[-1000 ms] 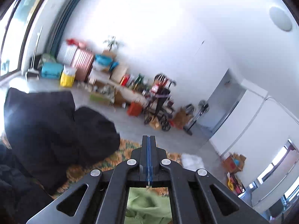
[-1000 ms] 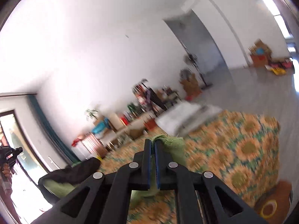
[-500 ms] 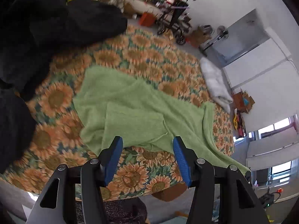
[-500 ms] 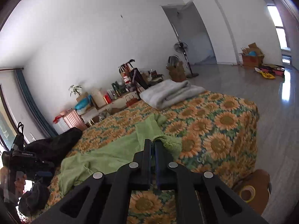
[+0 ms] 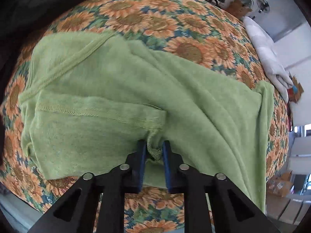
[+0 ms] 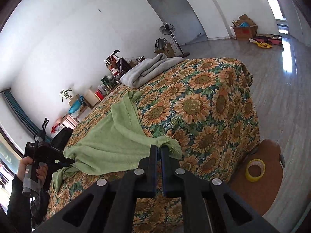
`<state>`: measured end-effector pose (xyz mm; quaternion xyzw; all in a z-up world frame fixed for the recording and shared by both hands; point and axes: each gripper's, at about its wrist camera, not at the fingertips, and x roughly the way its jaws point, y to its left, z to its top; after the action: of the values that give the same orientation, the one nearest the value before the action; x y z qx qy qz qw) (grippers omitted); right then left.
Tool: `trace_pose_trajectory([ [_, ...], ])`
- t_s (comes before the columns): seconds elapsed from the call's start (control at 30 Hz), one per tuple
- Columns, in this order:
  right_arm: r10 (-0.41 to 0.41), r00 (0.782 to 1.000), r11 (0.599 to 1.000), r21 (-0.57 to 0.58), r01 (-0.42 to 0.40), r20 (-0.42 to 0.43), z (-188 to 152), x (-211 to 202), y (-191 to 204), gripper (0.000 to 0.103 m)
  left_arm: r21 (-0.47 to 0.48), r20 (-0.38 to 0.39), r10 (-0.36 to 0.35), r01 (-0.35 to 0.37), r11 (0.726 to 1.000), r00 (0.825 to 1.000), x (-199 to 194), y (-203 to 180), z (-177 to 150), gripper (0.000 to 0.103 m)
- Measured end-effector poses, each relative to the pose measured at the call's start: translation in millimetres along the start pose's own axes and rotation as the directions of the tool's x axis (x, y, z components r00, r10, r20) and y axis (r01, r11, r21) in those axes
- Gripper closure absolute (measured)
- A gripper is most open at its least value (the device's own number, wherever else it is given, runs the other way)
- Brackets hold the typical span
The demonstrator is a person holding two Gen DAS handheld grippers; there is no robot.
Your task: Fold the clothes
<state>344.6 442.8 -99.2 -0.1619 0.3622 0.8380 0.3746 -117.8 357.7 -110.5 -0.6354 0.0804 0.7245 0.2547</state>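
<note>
Presently, at the bed: soft green knitted garment [image 5: 120, 89] lies spread on the sunflower-print bedcover [image 5: 161, 17], its near edge toward the person.
Landmark: the green garment; everything else placed from it.
Left gripper [image 5: 153, 151]: at the garment's near edge, blue pads part-closed around a bunched corner of hem; whether the pinch is firm, I cannot tell.
Right gripper [image 6: 158, 153]: at the garment's other near corner, jaws nearly together, clamping a tuft of cloth.
Beyond the garment: folded grey blanket [image 6: 147, 69] at the far end of the bedcover, well apart.
Beside the garment, left: dark heap of clothing [image 5: 38, 2], near but seemingly not touching.
Step, my reading: both near corners taken, lift or carry-over to come.
Risk: left hold looks shallow, only hem thread; a quick pull could slip it free and skew the fold.
Risk: uneven lift would drag the wrinkled middle and set a crooked crease.
</note>
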Motion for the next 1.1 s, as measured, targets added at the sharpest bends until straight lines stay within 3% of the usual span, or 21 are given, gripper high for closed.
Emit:
trace_pose_trajectory([
  [0.03, -0.001, 1.0, 1.0, -0.007, 0.001, -0.001, 0, 0, 1, 0.098, -0.015, 0.022, -0.024, 0.024, 1.0, 0.999, -4, 7, -2, 0.097],
  [0.1, 0.007, 1.0, 1.0, -0.018, -0.007, 0.013, 1, -2, 6, 0.098, -0.064, 0.078, -0.093, 0.098, 0.993, 0.993, -17, 25, -8, 0.1],
  [0.2, 0.063, 0.993, 0.997, -0.039, -0.059, 0.1, 18, -26, 23, 0.098, -0.138, 0.193, -0.204, 0.232, 0.963, 0.96, -47, 58, -17, 0.101],
  [0.27, 0.108, 0.98, 0.993, -0.057, -0.1, 0.17, 33, -45, 36, 0.098, -0.141, 0.298, -0.247, 0.298, 0.944, 0.922, -86, 78, -25, 0.101],
  [0.3, 0.131, 0.97, 0.99, -0.067, -0.12, 0.204, 41, -54, 43, 0.098, -0.122, 0.36, -0.292, 0.355, 0.927, 0.886, -113, 88, -31, 0.101],
  [0.37, 0.177, 0.946, 0.983, -0.09, -0.158, 0.27, 56, -74, 56, 0.099, -0.072, 0.476, -0.377, 0.462, 0.884, 0.794, -169, 106, -43, 0.102],
  [0.4, 0.2, 0.932, 0.979, -0.102, -0.177, 0.303, 63, -83, 63, 0.099, -0.017, 0.534, -0.419, 0.505, 0.863, 0.734, -202, 112, -55, 0.102],
  [0.43, 0.226, 0.912, 0.973, -0.124, -0.194, 0.343, 71, -97, 72, 0.099, 0.041, 0.586, -0.46, 0.543, 0.839, 0.667, -234, 117, -67, 0.102],
  [0.5, 0.294, 0.843, 0.953, -0.211, -0.219, 0.45, 89, -140, 103, 0.099, 0.165, 0.67, -0.534, 0.598, 0.784, 0.516, -299, 128, -90, 0.102],
  [0.57, 0.346, 0.777, 0.933, -0.282, -0.224, 0.527, 105, -185, 132, 0.099, 0.264, 0.732, -0.561, 0.598, 0.757, 0.387, -361, 140, -125, 0.102],
  [0.67, 0.417, 0.673, 0.9, -0.379, -0.214, 0.611, 117, -250, 167, 0.099, 0.361, 0.767, -0.591, 0.592, 0.72, 0.25, -430, 161, -174, 0.102],
  [0.73, 0.438, 0.622, 0.887, -0.426, -0.181, 0.649, 118, -282, 186, 0.098, 0.417, 0.769, -0.614, 0.59, 0.691, 0.176, -467, 173, -202, 0.102],
  [0.77, 0.452, 0.597, 0.878, -0.448, -0.168, 0.662, 117, -296, 193, 0.099, 0.431, 0.769, -0.62, 0.589, 0.684, 0.157, -479, 180, -211, 0.102],
  [0.83, 0.456, 0.583, 0.873, -0.466, -0.145, 0.673, 118, -309, 205, 0.098, 0.458, 0.768, -0.63, 0.586, 0.668, 0.118, -503, 192, -228, 0.102],
  [0.87, 0.461, 0.584, 0.868, -0.475, -0.143, 0.668, 119, -308, 210, 0.098, 0.471, 0.767, -0.634, 0.585, 0.66, 0.098, -515, 198, -237, 0.102],
  [0.93, 0.452, 0.604, 0.868, -0.479, -0.129, 0.656, 123, -299, 219, 0.098, 0.476, 0.76, -0.643, 0.596, 0.647, 0.092, -522, 205, -237, 0.102],
  [0.97, 0.446, 0.616, 0.868, -0.481, -0.122, 0.649, 125, -291, 224, 0.098, 0.466, 0.762, -0.64, 0.605, 0.646, 0.096, -522, 205, -231, 0.102],
  [1.0, 0.433, 0.635, 0.871, -0.479, -0.11, 0.64, 128, -278, 228, 0.098, 0.449, 0.768, -0.63, 0.606, 0.657, 0.114, -515, 205, -223, 0.102],
  [1.1, 0.366, 0.729, 0.881, -0.468, -0.07, 0.579, 145, -218, 242, 0.098, 0.395, 0.783, -0.599, 0.608, 0.689, 0.17, -496, 205, -199, 0.102],
])
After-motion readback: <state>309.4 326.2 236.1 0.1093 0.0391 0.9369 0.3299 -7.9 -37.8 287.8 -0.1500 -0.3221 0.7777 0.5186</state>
